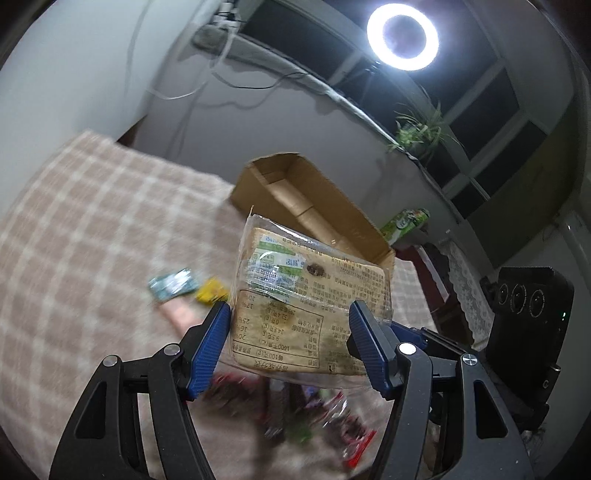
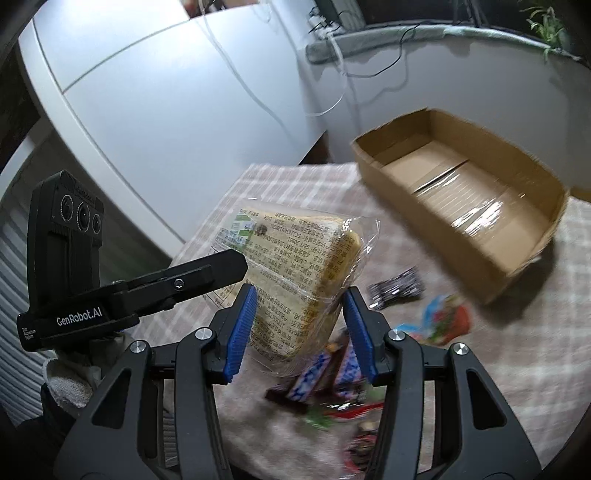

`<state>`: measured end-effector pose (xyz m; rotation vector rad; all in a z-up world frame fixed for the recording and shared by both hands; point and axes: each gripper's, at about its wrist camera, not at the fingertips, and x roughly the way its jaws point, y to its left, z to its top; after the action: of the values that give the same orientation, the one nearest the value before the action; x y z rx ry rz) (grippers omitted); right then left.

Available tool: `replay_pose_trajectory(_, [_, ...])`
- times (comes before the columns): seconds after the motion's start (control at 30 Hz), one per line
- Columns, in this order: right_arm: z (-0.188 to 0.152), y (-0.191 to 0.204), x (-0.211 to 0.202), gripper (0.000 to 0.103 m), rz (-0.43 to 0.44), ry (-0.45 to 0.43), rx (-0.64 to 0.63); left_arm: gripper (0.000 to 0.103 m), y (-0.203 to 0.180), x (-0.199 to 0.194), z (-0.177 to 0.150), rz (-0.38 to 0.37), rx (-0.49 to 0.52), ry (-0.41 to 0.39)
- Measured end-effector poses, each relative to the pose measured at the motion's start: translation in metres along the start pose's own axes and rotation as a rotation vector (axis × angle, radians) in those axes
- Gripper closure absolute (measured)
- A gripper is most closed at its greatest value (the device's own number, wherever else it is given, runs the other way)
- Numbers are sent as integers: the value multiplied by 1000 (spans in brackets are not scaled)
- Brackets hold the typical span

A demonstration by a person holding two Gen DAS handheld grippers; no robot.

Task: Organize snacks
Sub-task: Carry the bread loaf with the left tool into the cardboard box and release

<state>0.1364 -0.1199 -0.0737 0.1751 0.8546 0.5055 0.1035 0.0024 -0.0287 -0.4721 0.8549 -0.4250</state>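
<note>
A clear-wrapped sandwich pack (image 1: 306, 295) with printed labels is held in the air above the checked cloth. My left gripper (image 1: 290, 314) is shut on its two sides. My right gripper (image 2: 299, 299) is shut on the same pack (image 2: 295, 266) from another side. The left gripper's body (image 2: 147, 288) shows at the left of the right wrist view. An open, empty cardboard box (image 2: 461, 195) lies on the cloth beyond the pack; it also shows in the left wrist view (image 1: 314, 206).
Small snack packets lie on the checked cloth (image 1: 92, 221): a teal one (image 1: 171, 284), a yellow one (image 1: 212, 291), blue-white bars (image 2: 325, 373), a dark packet (image 2: 397, 286), a colourful one (image 2: 439, 319). A ring light (image 1: 402, 35) and a plant (image 1: 417, 129) are behind.
</note>
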Motion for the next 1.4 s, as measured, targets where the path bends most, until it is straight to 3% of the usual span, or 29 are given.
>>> replay_pose_trajectory(0.4, [44,-67,-18,52,-72,-66,48,38,-53,65,45,-39,92,38])
replay_pose_trajectory(0.77, [68,-125,-12,52,-98,-72,71,38,-78,119,72,-34,132,99])
replay_pose_trajectory(1.1, [70,-156,-3,52,-98,-66,103,38,-84,142,71,-21,141,140])
replay_pose_trajectory(1.4, [67,-166,2,51,-166,-62,102,38,-80,144,70,10,145,139])
